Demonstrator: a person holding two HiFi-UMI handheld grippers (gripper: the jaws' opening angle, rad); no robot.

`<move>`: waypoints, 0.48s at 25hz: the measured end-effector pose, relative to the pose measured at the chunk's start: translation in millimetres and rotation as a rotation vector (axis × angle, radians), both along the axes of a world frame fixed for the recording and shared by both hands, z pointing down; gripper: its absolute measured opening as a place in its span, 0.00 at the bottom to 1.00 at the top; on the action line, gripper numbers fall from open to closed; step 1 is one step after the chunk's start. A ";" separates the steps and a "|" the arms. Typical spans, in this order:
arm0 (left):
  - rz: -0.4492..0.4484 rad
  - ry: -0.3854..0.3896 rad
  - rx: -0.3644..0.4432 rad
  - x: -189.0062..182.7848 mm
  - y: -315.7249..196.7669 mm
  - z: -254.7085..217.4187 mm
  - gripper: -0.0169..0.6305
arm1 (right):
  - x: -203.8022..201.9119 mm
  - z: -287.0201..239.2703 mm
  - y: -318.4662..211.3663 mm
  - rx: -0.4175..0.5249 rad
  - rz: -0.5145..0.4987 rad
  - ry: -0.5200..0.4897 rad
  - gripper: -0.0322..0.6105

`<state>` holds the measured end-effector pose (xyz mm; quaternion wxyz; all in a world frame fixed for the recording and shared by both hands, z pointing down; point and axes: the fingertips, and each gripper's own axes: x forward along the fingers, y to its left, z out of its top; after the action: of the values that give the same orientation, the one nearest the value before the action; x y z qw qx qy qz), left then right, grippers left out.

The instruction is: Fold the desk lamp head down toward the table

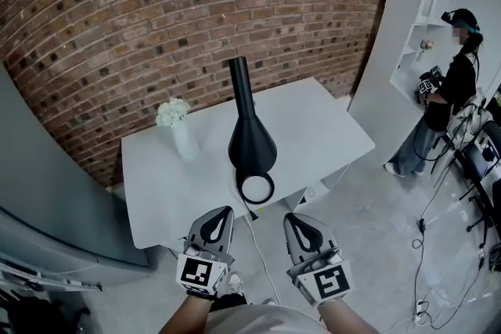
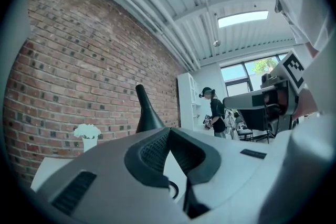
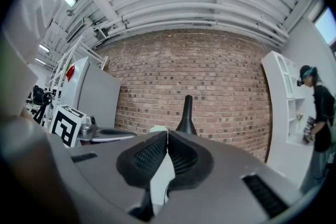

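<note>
A black desk lamp stands near the front edge of the white table. Its cone-shaped body rises to a narrow neck, and a round white ring shows at its base end. The lamp's neck also shows in the left gripper view and the right gripper view. My left gripper and right gripper hang side by side in front of the table, short of the lamp. Both are shut and empty.
A white vase of white flowers stands on the table left of the lamp. A cable hangs from the table front. A brick wall is behind. A person stands by white shelves at far right.
</note>
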<state>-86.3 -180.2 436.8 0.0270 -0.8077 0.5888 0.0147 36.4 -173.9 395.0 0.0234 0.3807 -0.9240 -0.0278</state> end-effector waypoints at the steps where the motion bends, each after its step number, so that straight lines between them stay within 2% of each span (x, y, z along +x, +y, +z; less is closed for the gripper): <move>1: -0.004 0.002 0.001 0.6 3.8 -0.7 0.04 | -0.3 -0.1 1.8 0.002 -0.007 -0.006 0.08; 9: -0.038 0.000 -0.006 -2.0 32.7 1.5 0.04 | -4.3 2.0 21.6 0.003 -0.041 -0.035 0.08; 12: -0.049 -0.003 -0.010 -4.5 41.8 4.8 0.04 | -5.9 10.8 28.6 -0.034 -0.043 -0.009 0.08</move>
<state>-90.8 -138.4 441.5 0.0240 -0.7931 0.6086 0.0099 30.4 -145.3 405.8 0.0254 0.3603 -0.9324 -0.0108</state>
